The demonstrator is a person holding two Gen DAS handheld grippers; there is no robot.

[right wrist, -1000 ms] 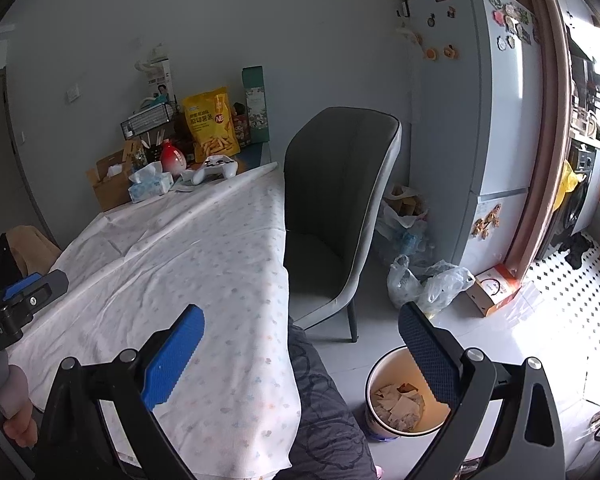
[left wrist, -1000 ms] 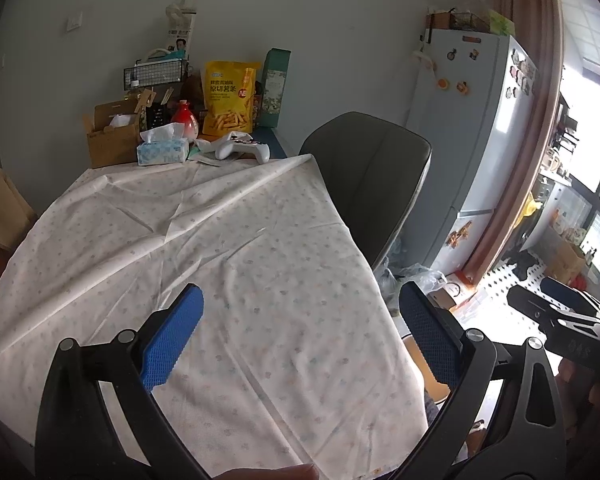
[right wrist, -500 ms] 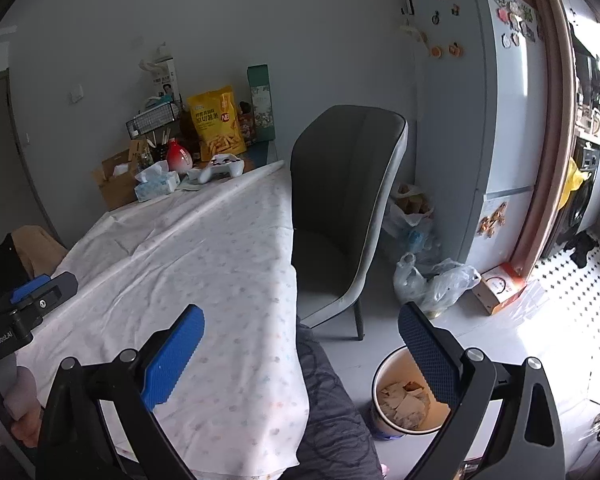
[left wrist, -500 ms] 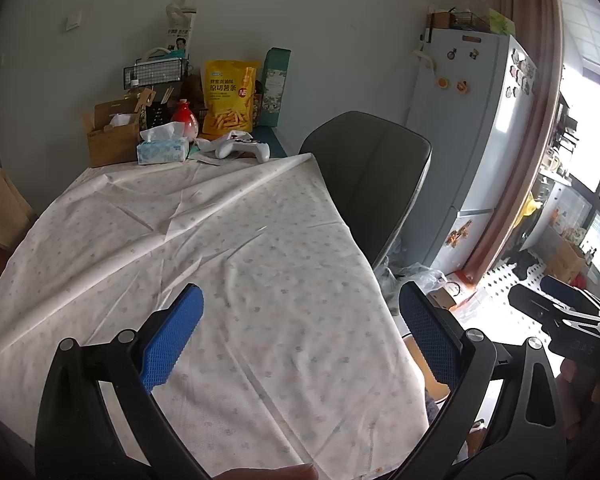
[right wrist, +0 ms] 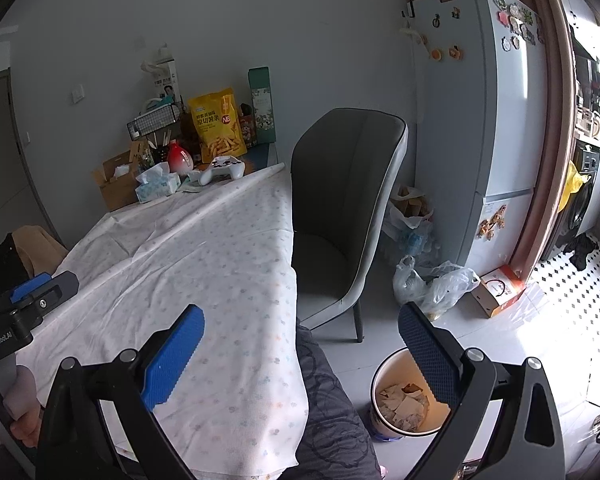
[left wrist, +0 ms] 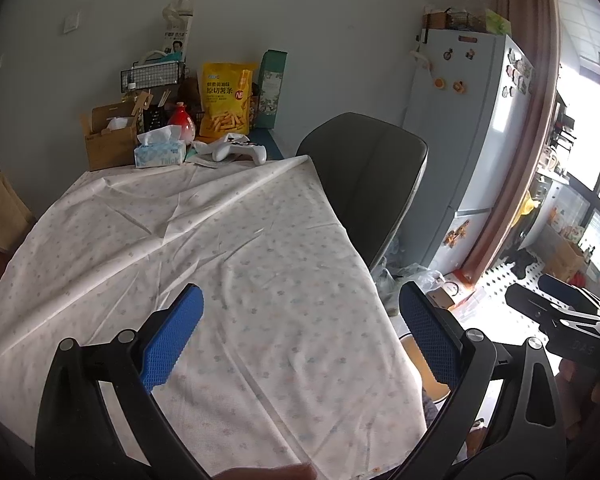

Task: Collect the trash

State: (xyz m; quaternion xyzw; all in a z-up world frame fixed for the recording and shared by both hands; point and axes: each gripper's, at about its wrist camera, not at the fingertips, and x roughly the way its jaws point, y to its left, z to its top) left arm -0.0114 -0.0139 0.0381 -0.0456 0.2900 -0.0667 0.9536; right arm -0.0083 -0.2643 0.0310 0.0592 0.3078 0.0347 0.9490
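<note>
Your left gripper (left wrist: 300, 332) hangs over the near part of the worktop (left wrist: 204, 240), fingers spread wide with nothing between them. Your right gripper (right wrist: 300, 344) is spread just as wide and empty, straddling the worktop's right edge: its left finger sits over the cloth, its right finger over the bin (right wrist: 404, 396) on the floor.

The cloth (right wrist: 204, 264) lies bare and wrinkled from the near edge almost to the far end, so you have open room across its whole middle. No loose trash shows on it. The clutter sits packed at the far edge against the wall: a cardboard box (left wrist: 110, 140), a tissue box (left wrist: 160, 154), a red vase (left wrist: 182, 124), a yellow snack bag (left wrist: 225, 100) and a white game controller (left wrist: 240, 151) just past the cloth's far hem.

The bin stands on the floor just right of your lap, near the worktop's near right corner, with torn paper scraps (right wrist: 400, 404) inside. A grey chair (right wrist: 348, 208) stands tight against the right edge, beyond the bin. Plastic bags (right wrist: 432, 284) lie on the floor between the chair and the fridge (right wrist: 472, 120).
</note>
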